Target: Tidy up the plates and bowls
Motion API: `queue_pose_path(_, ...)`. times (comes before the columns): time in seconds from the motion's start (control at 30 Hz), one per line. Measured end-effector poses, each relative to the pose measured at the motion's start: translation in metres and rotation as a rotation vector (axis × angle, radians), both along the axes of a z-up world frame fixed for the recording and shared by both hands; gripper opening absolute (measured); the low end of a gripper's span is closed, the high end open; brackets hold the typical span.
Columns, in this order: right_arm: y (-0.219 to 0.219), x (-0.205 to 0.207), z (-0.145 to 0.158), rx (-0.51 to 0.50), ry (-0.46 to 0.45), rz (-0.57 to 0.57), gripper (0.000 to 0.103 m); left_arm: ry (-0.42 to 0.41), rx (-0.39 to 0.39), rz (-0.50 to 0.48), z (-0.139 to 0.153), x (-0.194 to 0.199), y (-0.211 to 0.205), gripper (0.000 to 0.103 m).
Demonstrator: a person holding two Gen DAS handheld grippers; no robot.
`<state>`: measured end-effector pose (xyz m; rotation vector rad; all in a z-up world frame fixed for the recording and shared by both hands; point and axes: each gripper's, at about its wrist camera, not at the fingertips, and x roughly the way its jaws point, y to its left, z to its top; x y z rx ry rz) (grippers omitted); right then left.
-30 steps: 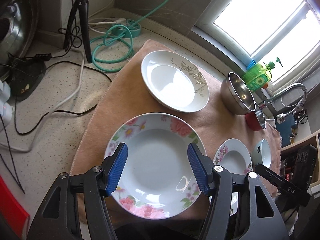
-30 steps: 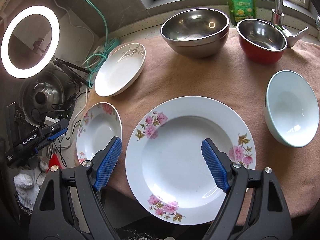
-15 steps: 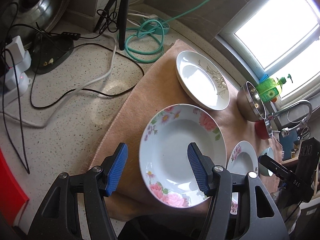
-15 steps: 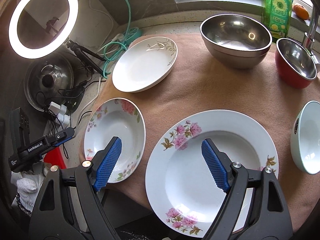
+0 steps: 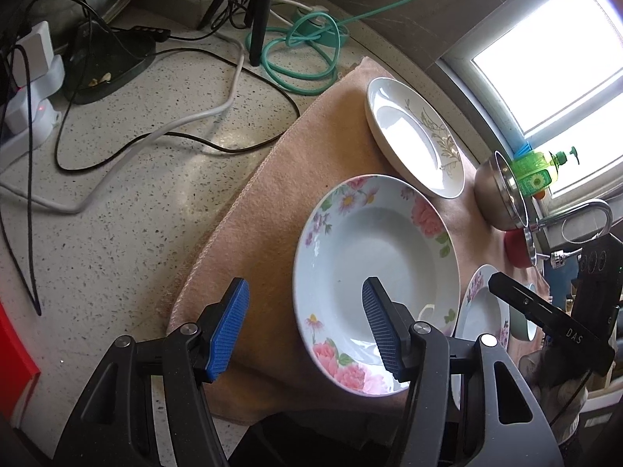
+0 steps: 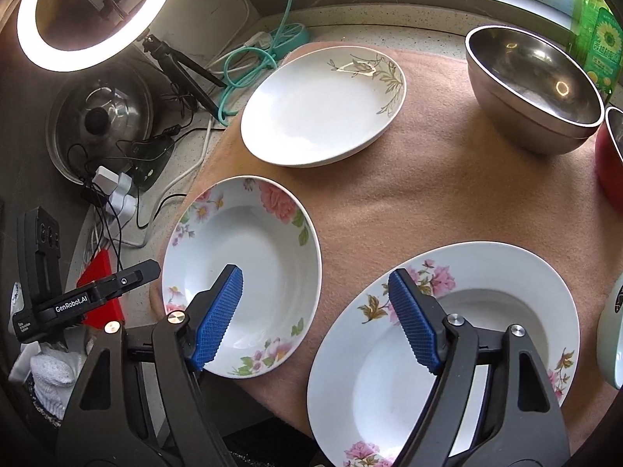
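Observation:
A small deep plate with pink roses lies on the tan cloth. My left gripper straddles its left rim, one pad over the well and one over bare cloth. The jaws are closing and the pads are clear of the rim. In the right wrist view my right gripper hangs over the gap between that small plate and a larger floral plate. It is closing too and grips nothing. A white plate with gold leaves lies behind them.
A big steel bowl, a red bowl and a pale green bowl stand on the cloth's right side. Left of the cloth are cables, a teal hose, a power strip, a tripod with ring light and a pot lid.
Both grippers have slid left. The left one went from centred over the small rose plate to its left rim. The right one left the large plate's centre. Both jaws have narrowed slightly.

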<state>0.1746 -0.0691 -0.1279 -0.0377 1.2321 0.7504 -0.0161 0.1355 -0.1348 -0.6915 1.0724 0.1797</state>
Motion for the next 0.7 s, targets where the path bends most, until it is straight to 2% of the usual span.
queue_pose_path(0.1,0.005,0.002,-0.005,-0.01,0.006,0.013,0.073,0.009,-0.013,-0.005,-0.004,0.0,-0.001,0.05)
queue_pose_path(0.17,0.009,0.003,-0.008,-0.014,0.009,0.026,0.066,0.012,-0.019,-0.008,-0.007,0.0,-0.002,0.047)
queue_pose_path(0.27,0.015,0.006,-0.016,-0.017,0.034,0.031,0.054,0.021,-0.037,-0.007,-0.011,-0.001,-0.001,0.037)
queue_pose_path(0.43,0.019,0.009,-0.023,-0.021,0.058,0.038,0.043,0.024,-0.045,-0.01,-0.014,-0.001,0.0,0.022)
queue_pose_path(0.53,0.022,0.011,-0.026,-0.025,0.063,0.042,0.035,0.025,-0.039,-0.013,-0.013,0.001,0.0,0.02)
queue_pose_path(0.7,0.023,0.013,-0.028,-0.03,0.066,0.039,0.029,0.027,-0.036,-0.023,-0.014,0.005,-0.001,0.016)
